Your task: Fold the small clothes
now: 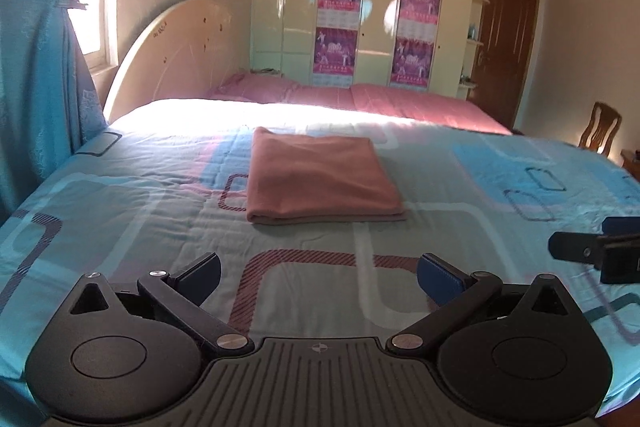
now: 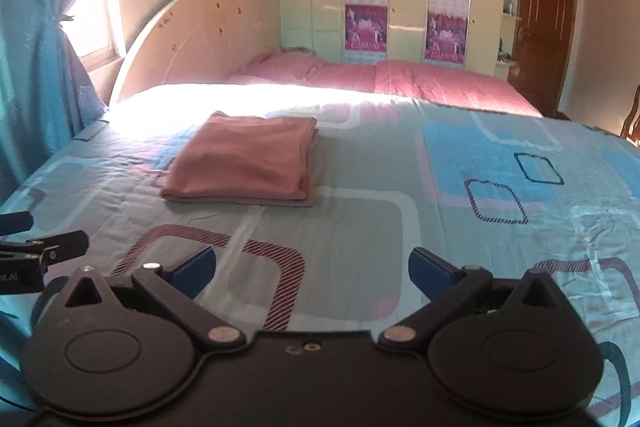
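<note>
A pink garment lies folded into a flat rectangle on the blue patterned bedspread, its layered edge toward me. My left gripper hovers well short of it, jaws wide apart and nothing between the blue pads. In the right wrist view the same folded garment sits ahead and to the left. My right gripper is open too, empty, and clear of the cloth. Each gripper shows at the other view's edge: the right gripper and the left gripper.
The bedspread runs wide to the right of the garment. Pink pillows and a curved headboard lie beyond. Blue curtains hang at the left, a wardrobe stands behind, and a wooden chair sits far right.
</note>
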The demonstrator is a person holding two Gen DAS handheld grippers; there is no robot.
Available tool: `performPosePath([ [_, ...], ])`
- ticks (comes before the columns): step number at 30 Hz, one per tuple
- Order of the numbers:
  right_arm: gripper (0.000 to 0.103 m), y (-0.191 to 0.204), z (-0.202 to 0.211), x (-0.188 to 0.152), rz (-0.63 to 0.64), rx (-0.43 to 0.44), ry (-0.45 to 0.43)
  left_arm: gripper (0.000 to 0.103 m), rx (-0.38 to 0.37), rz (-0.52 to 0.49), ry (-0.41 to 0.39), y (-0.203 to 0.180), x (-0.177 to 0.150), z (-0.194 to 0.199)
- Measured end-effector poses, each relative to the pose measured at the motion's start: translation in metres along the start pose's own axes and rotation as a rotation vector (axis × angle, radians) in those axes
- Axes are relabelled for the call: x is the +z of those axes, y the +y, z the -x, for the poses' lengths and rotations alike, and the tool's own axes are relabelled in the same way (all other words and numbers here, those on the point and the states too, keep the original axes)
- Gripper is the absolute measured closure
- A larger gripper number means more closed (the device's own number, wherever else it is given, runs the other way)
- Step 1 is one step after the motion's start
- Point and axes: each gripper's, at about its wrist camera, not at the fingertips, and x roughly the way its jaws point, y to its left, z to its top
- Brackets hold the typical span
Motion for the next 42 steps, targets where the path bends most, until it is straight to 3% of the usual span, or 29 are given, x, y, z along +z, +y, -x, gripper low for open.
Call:
performPosePath([
  [6, 0.001, 0.012, 0.042, -0.009, 0.021, 0.000, -0.050, 0.000, 0.020, -0.006, -0.033, -0.006, -0.008, 0.041],
  [15, 0.001, 0.017, 0.058, -0.014, 0.019, -0.008, -0.076, 0.000, 0.008, -0.021, -0.069, -0.010, -0.010, 0.069],
  [42, 0.001, 0.019, 0.058, -0.020, 0.031, -0.032, -0.078, 0.000, -0.009, -0.047, -0.079, -0.020, -0.010, 0.073],
])
